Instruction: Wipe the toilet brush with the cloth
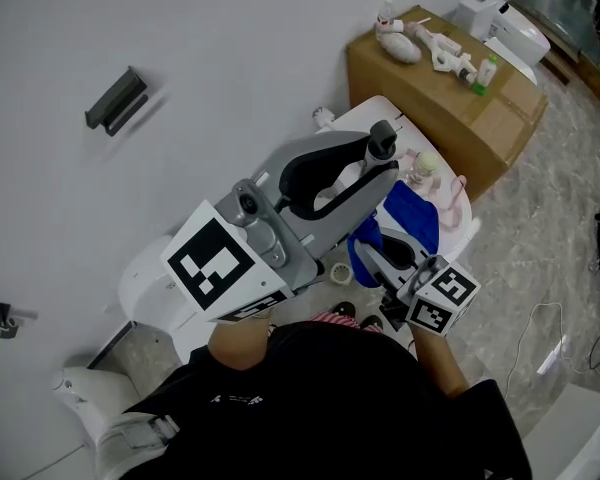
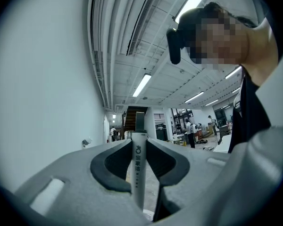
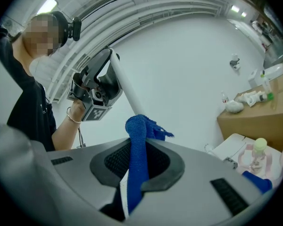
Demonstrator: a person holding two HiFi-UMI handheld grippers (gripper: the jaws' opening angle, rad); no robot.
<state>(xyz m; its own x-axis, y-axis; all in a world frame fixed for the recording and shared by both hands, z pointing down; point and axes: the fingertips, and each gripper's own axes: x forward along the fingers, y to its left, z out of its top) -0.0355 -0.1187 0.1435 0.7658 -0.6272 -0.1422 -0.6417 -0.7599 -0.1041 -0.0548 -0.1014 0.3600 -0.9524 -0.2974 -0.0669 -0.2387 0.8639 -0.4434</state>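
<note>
My left gripper (image 2: 139, 145) is shut on the white handle of the toilet brush (image 2: 137, 168), which stands upright between its pads. In the right gripper view that handle (image 3: 125, 86) slants down from the left gripper (image 3: 101, 81) to the blue cloth (image 3: 137, 135). My right gripper (image 3: 139, 147) is shut on the cloth, whose bunched top lies against the handle. In the head view the left gripper (image 1: 385, 158) is above the right gripper (image 1: 375, 248), with the cloth (image 1: 408, 218) between them. The brush head is hidden.
Below the grippers is a white toilet (image 1: 355, 118), on which a small bottle (image 1: 425, 166) and a pink item rest. A cardboard box (image 1: 450, 88) carrying bottles stands behind it. A dark holder (image 1: 115, 98) hangs on the wall. A cable (image 1: 540, 338) lies on the floor.
</note>
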